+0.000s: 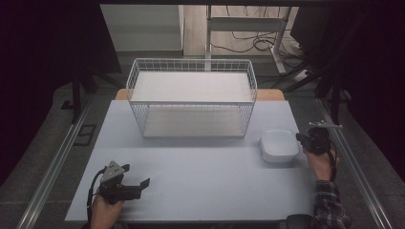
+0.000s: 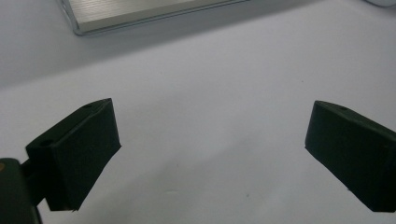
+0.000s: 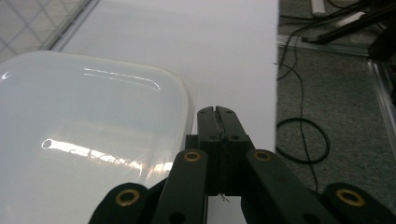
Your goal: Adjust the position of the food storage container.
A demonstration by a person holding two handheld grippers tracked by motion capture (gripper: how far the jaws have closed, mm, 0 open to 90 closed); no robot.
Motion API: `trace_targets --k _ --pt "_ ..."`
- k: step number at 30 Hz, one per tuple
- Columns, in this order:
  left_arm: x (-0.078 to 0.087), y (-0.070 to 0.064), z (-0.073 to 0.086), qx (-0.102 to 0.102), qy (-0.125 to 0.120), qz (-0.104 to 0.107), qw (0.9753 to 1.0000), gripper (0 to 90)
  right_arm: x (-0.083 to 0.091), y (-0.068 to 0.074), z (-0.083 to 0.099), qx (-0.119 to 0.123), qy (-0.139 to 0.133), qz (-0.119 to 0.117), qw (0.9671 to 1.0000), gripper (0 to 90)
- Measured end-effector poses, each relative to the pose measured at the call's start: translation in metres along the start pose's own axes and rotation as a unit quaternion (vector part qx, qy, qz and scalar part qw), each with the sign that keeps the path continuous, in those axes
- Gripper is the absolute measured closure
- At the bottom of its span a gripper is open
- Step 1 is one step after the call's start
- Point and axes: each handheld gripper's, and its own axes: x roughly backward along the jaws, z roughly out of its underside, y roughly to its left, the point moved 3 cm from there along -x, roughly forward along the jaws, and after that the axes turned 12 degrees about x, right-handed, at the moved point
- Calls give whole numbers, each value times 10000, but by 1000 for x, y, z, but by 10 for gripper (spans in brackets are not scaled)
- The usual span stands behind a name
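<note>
One white, rounded-square plastic container (image 1: 279,146) sits at the right of centre in the high view, on the pale grey table (image 1: 191,186), just below and to the right of the single white wire basket (image 1: 191,95) that stands at the upper middle of the frame. The right tool (image 1: 309,138) is held at the container's right edge, and in the right gripper view its two black jaws are pressed together, apparently on the thin projecting lip at the container's corner (image 3: 189,100), though the lip itself is hard to make out between them. The container's lid (image 3: 88,121) is glossy and translucent, so I judge it light, fairly stiff in the body but flexible at the rim, and slippery; a pinch on the lip is probably the only purchase from the side, and it may flex or slide out if the container is lifted by that one corner, so a deeper bite or a low, slow carry would be safer. The left tool (image 1: 131,183) lies low at the lower left of the high view, well apart from the container, and the left gripper view shows its jaws spread wide over bare table. In all: one container, one basket, two tools.
</note>
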Motion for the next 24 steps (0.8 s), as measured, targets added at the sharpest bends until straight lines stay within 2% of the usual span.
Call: trace_targets --k 4,6,12,24 --pt "0 0 0 4 0 9 10000 25 -1 8 -3 82 -6 -100 9999 886" --pt "0 0 0 2 8 13 10000 25 -2 18 -6 147 -17 -242 9996 886" --pt "1 0 0 23 -7 24 10000 25 -4 34 -10 247 -32 -447 9987 886" --pt "1 0 1 38 7 30 10000 26 -6 67 -16 424 -50 -933 9947 886"
